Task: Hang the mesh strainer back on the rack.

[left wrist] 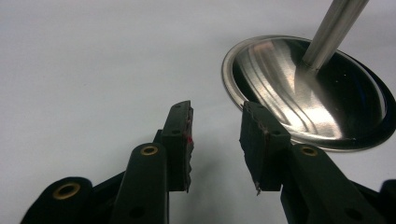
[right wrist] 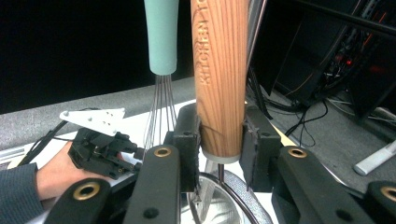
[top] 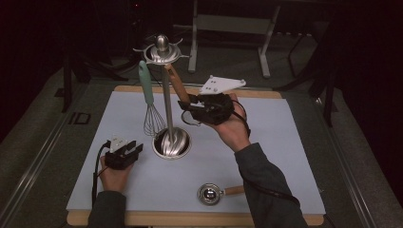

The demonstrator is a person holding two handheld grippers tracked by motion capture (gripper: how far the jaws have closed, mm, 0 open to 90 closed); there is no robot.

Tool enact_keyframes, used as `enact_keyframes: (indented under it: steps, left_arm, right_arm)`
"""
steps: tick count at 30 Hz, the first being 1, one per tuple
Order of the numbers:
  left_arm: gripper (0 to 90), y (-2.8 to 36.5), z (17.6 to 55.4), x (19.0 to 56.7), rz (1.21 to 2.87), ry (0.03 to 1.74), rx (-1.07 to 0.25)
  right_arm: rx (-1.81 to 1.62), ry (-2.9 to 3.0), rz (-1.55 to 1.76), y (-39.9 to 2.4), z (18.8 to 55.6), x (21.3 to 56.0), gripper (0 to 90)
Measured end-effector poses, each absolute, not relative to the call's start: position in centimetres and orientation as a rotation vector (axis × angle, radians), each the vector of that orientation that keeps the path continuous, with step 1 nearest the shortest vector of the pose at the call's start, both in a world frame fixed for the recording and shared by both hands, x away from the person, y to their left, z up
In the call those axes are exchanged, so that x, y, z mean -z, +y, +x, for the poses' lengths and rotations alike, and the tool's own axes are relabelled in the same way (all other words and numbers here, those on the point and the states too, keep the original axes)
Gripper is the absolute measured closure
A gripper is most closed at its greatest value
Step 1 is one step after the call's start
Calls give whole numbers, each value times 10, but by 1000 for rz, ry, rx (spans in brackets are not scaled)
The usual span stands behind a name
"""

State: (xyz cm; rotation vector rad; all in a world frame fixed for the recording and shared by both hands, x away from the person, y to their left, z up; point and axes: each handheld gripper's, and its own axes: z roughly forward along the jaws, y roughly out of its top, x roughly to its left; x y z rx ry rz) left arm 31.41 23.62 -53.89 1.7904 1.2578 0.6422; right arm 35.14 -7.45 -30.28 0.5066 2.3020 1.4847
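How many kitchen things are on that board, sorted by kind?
Wooden-handled utensils: 2, one clamped in the right gripper by the stand, one with a metal bowl lying near the board's front edge
Whisks: 1, mint handle, hanging on the stand
Metal utensil stands: 1
Total: 4

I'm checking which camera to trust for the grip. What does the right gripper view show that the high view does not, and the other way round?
Right gripper view alone: the lettering "KITCHEN" carved into the wooden handle, and the right tool with its pads pressed on both sides of that handle.

High view alone: the utensil stand with its hook ring on top, the steel measuring cup lying on the mat, and the wooden board edge.

Both: the teal-handled whisk hanging beside the wooden handle, the stand's steel base, and the left tool resting on the mat.
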Motion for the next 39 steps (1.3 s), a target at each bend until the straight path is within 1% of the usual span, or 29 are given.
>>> enact_keyframes:
  steps: [10, 18, 23, 39]
  left_arm:
    - [638, 236, 314, 539, 1789, 1260, -640]
    - [636, 236, 314, 539, 1789, 1260, -641]
    - [635, 236, 314, 539, 1789, 1260, -642]
    - [635, 236, 314, 539, 1790, 1258, -640]
  right_arm:
    - [-1461, 2340, 507, -61, 355, 307, 703]
    - [-1457, 2340, 504, -59, 353, 305, 687]
    - [-1486, 2353, 522, -59, 354, 303, 706]
    - [-1496, 2385, 558, -50, 362, 302, 701]
